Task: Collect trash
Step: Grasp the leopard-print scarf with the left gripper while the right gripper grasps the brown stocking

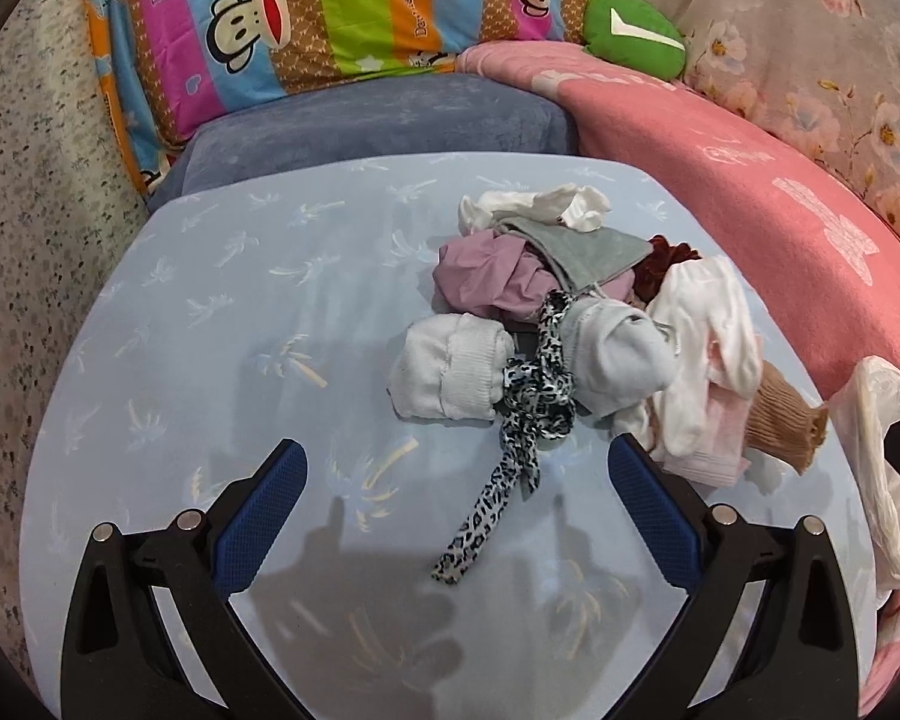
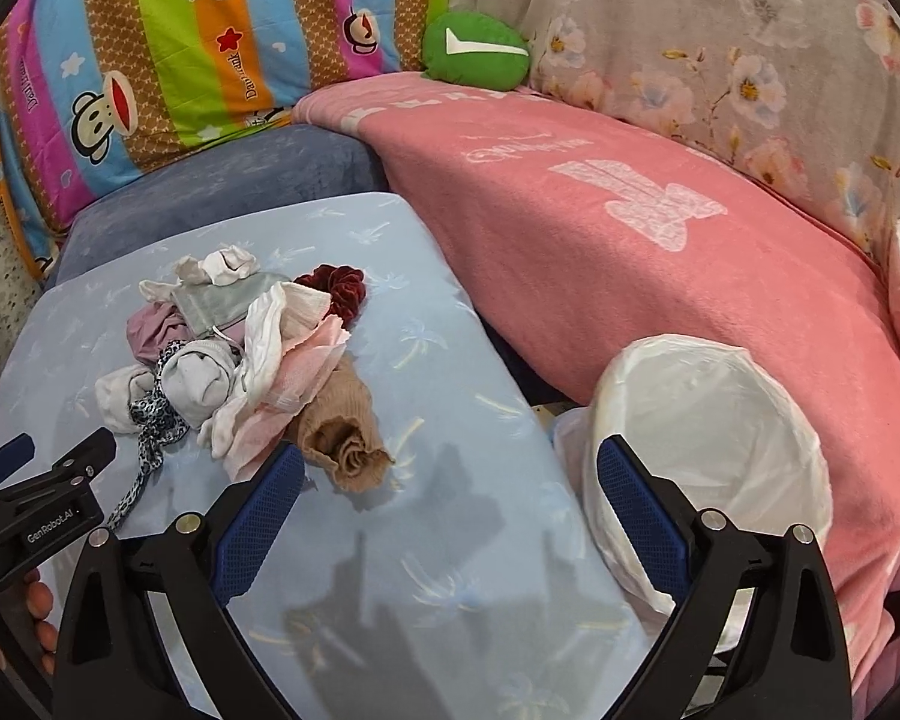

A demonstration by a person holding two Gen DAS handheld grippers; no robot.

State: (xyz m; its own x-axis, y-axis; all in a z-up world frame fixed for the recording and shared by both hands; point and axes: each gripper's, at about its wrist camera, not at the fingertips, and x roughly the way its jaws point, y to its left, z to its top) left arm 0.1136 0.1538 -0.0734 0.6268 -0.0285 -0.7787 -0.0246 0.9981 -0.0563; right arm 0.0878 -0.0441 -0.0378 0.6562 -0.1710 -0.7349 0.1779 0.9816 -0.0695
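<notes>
Both of my tools hang empty over the pale blue palm-print cushion (image 1: 198, 312): my left gripper (image 1: 456, 468) has its blue-padded jaws spread wide with nothing between them, and my right gripper (image 2: 450, 468) is just as wide and just as bare. The trash I am after is the heap of crumpled cloth scraps (image 1: 570, 312) lying toward the far right part of that cushion, with a leopard-print fabric ribbon (image 1: 510, 438) trailing out of it toward my left tool and a rolled tan knitted piece (image 2: 345, 438) at the edge nearest my right one. The white plastic-lined bin (image 2: 708, 450) stands just off the cushion's right side, against the pink fleece blanket (image 2: 630, 228), its mouth open. I judge this to be the very start, nothing yet picked. The tan roll looks the best first grab for the right tool, since it lies apart enough to close on alone and the bin is right beside it. I want to come down with one pad either side of the roll, press slightly into the soft cushion so the fabric bunches between the pads, then close fully. The risk I see is the tangle: the ribbon winds around the grey sock-like bundle (image 1: 612, 354), so pulling it may drag the neighbours off the cushion.
</notes>
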